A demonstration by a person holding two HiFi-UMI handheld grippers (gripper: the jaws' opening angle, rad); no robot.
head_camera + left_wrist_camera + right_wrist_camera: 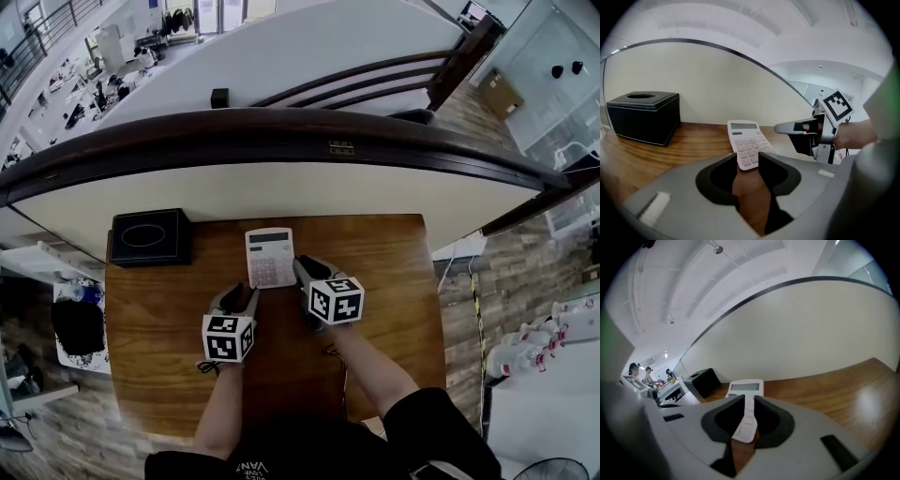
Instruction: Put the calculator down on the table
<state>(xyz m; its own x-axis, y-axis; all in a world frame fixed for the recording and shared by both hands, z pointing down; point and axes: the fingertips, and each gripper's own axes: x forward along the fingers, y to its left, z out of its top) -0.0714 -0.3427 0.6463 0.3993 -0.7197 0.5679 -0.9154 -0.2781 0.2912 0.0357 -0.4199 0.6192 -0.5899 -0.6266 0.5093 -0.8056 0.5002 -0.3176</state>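
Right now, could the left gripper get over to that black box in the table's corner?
Probably yes. The left gripper has its jaws apart, bare table lies between it and the black box, and the calculator sits off to the right of that path.

The desk [394, 281] is brown wood, its grain running side to side, with a soft sheen on the right part of the top. Its back edge meets a pale curved wall [281, 192]. A black box [148, 236] with an oval opening in its top stands at the back left corner, close to both edges. A pale calculator [270, 257] lies keys up near the back edge, about midway along, its display end toward the wall. Box and calculator are apart, with wood showing between them.
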